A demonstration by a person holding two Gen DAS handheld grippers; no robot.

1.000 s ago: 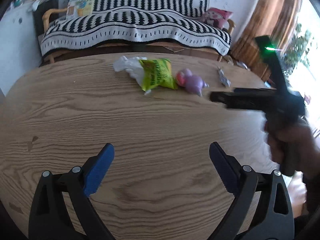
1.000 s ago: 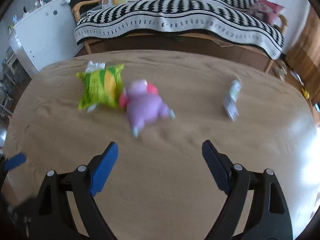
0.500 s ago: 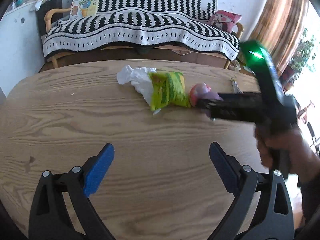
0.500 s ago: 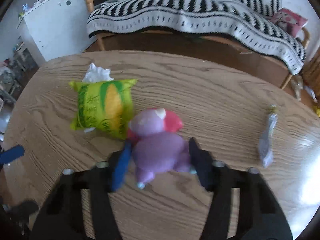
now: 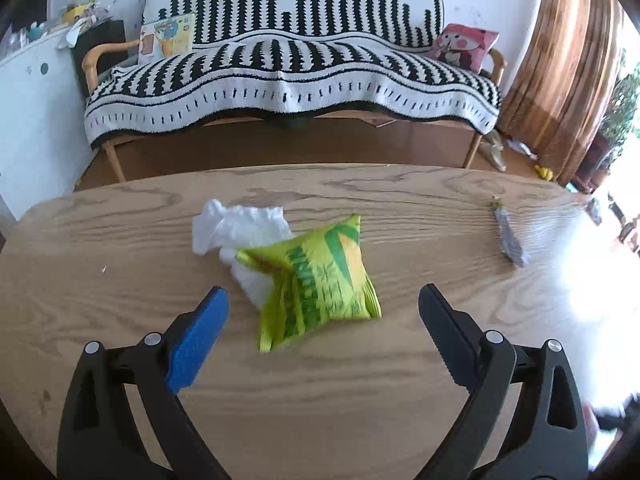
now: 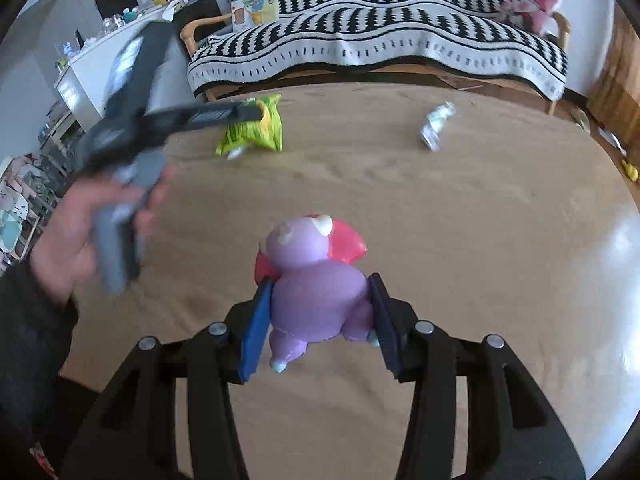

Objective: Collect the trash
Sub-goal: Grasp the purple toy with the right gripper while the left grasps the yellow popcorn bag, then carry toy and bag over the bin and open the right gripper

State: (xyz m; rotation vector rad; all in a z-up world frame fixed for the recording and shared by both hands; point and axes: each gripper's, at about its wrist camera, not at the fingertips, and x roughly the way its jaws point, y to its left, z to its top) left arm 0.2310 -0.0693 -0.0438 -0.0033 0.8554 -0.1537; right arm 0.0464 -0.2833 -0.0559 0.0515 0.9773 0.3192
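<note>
The right gripper [image 6: 318,322] jaws are closing on the purple squishy toy [image 6: 316,276], pads pressing its sides. The left gripper [image 5: 320,322] jaws are standing wide just before the green snack bag [image 5: 316,278] — centre it, then squeeze gently; crumpled tissue [image 5: 236,228] is lying behind the bag, a small wrapper [image 5: 508,238] well right of it on the table [image 5: 120,288].

Room beyond the wooden table [image 5: 320,400]

A sofa [image 5: 288,76] under a black-and-white patterned throw stands just behind the table's far edge. On the sofa, a pink cushion [image 5: 466,46] leans at its right end and a picture book [image 5: 166,38] at its left. Brown curtains [image 5: 568,64] hang right of the sofa; a white cabinet [image 5: 28,92] stands left.
</note>
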